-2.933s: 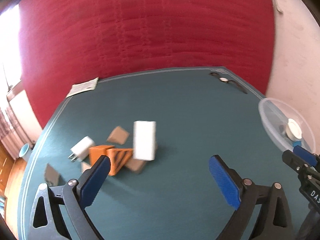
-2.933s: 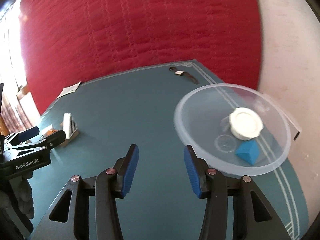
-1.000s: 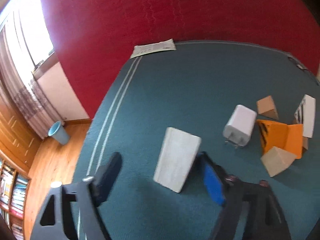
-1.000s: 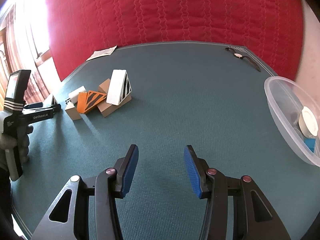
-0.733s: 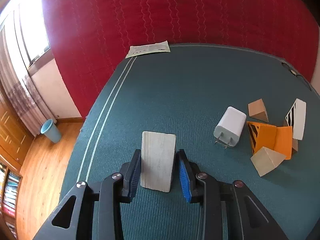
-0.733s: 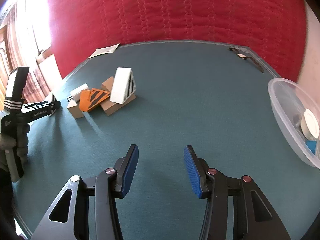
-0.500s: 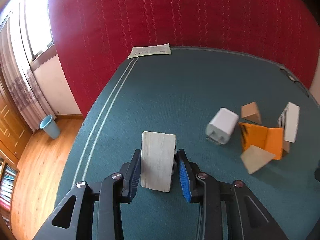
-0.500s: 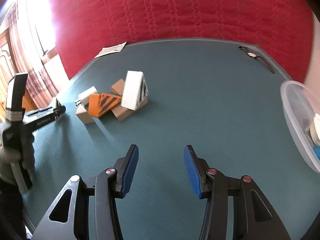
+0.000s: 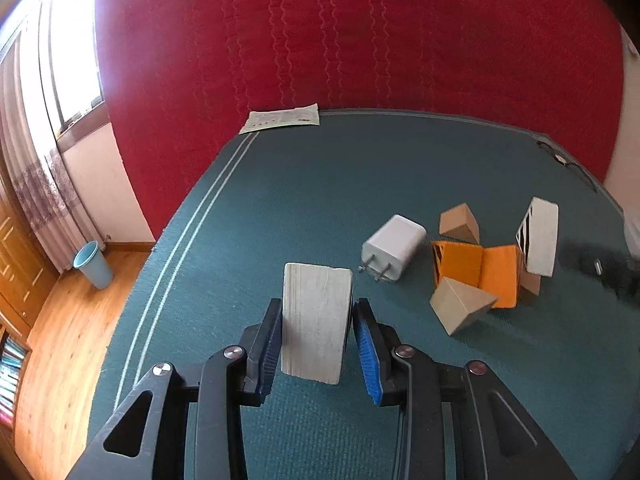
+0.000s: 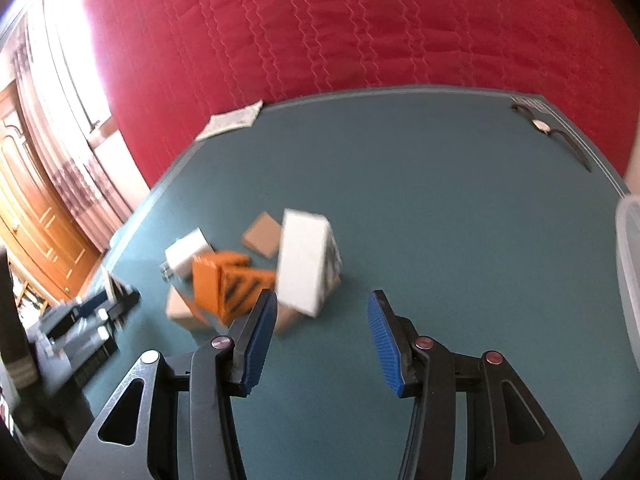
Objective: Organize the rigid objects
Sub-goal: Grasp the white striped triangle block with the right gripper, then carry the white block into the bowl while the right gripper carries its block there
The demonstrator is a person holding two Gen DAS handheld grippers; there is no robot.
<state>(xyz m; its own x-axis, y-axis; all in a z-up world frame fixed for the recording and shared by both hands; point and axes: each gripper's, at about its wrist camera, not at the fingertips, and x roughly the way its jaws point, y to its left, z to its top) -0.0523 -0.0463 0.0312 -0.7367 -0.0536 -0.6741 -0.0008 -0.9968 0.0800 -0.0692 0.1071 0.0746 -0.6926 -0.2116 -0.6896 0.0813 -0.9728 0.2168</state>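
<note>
Left wrist view: the left tongs [image 9: 316,336] are clenched on a pale wooden block [image 9: 316,320], both blue pads pressed against its sides, and the block stands upright between them above the teal counter [image 9: 320,184] (whether its lower edge touches the cloth I cannot tell). Just beyond and to the right lies the rest of the pile: a white charger [image 9: 394,248] with its prongs toward the camera, an orange wedge [image 9: 476,270] with black stripes, a tan wedge [image 9: 460,308] in front of it, a small tan block [image 9: 460,224] behind, and a white striped wedge [image 9: 540,240] leaning at the far side. A paper sheet [image 9: 282,120] sits at the far edge of the counter.

In the right wrist view the right tongs [image 10: 322,338] are spread apart and hold nothing, hanging above the counter with the pile just ahead. The rim of a clear plastic bowl [image 10: 628,272] shows at the right edge, well apart from the pile; its contents are out of sight here.

My reading is that the task is early: one block is in hand, and some five pieces are left loose on the counter. The bowl looks like the likely destination, though that is a guess.
</note>
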